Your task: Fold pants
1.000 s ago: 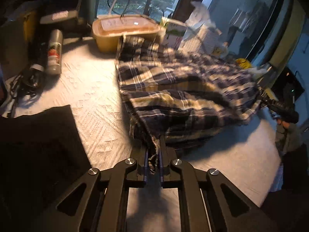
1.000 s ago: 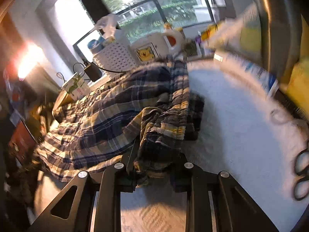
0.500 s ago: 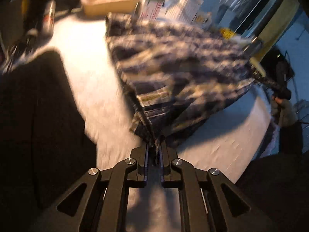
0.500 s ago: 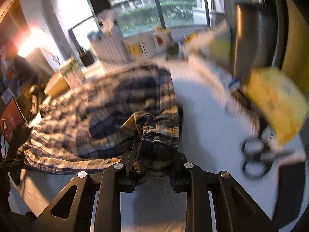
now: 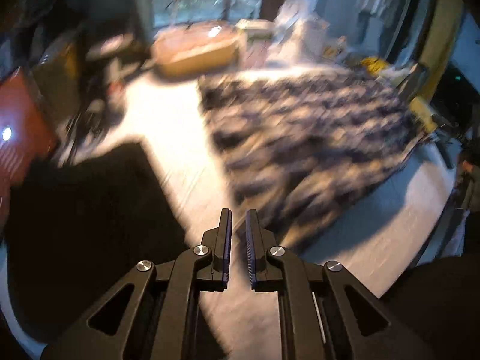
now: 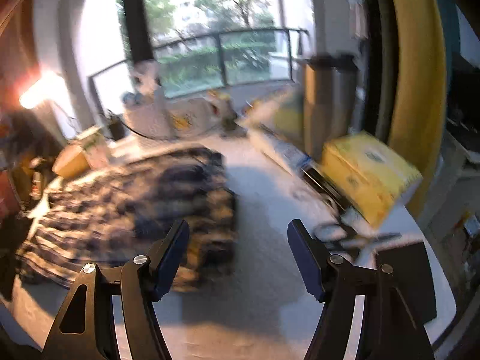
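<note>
The plaid pants [image 5: 300, 138] lie in a blurred heap on the white table cover [image 5: 168, 138], ahead and to the right of my left gripper [image 5: 238, 211]. That gripper's jaws stand almost together with only a thin gap, and no cloth shows between them. In the right wrist view the pants [image 6: 129, 210] lie to the left, their near edge just beyond the left finger. My right gripper [image 6: 238, 228] is opening wide above bare table cover [image 6: 270, 198] with nothing between its jaws.
A tan lidded tub [image 5: 195, 51] stands behind the pants by the window. A dark cloth [image 5: 84, 216] covers the near left. A yellow box [image 6: 369, 174], scissors [image 6: 345, 237] and a black object [image 6: 402, 270] sit at the right; a white basket [image 6: 147, 120] stands at the back.
Both grippers held the plaid cloth before and now hold nothing. The right jaws have spread wide. Both hands have drawn back and up from the pants, which lie on the table.
</note>
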{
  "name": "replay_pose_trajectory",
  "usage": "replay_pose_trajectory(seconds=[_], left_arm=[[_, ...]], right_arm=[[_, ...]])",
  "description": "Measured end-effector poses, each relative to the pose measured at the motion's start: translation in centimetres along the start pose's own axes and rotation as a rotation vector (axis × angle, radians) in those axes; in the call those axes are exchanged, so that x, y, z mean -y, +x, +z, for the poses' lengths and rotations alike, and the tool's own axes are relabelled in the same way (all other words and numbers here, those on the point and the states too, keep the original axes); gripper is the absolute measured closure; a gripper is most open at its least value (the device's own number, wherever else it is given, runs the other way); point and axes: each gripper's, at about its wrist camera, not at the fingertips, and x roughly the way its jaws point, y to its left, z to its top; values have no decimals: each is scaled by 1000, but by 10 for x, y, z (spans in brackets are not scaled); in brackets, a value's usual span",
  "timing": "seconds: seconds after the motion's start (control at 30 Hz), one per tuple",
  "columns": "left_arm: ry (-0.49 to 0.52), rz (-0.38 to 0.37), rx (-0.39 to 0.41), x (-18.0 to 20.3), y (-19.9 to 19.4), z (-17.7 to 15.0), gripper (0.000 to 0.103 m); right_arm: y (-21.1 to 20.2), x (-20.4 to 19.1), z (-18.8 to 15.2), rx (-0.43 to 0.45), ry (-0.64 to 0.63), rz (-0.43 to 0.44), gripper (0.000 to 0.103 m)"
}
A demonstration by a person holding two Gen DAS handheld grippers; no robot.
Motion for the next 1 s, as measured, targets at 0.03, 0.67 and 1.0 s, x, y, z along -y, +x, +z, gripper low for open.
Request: replay_pose_trajectory(seconds=[0.03,0.67,1.0], left_arm=[[20,-17,18,10,3,9,94],[177,46,-94,84,116,43,71],[115,106,-106,53,89,12,46]], right_arm=[[1,-8,3,4,-24,20,33],[88,-192,-40,-222,-456,194,33],[101,-178,-40,-256,-440,168,27]])
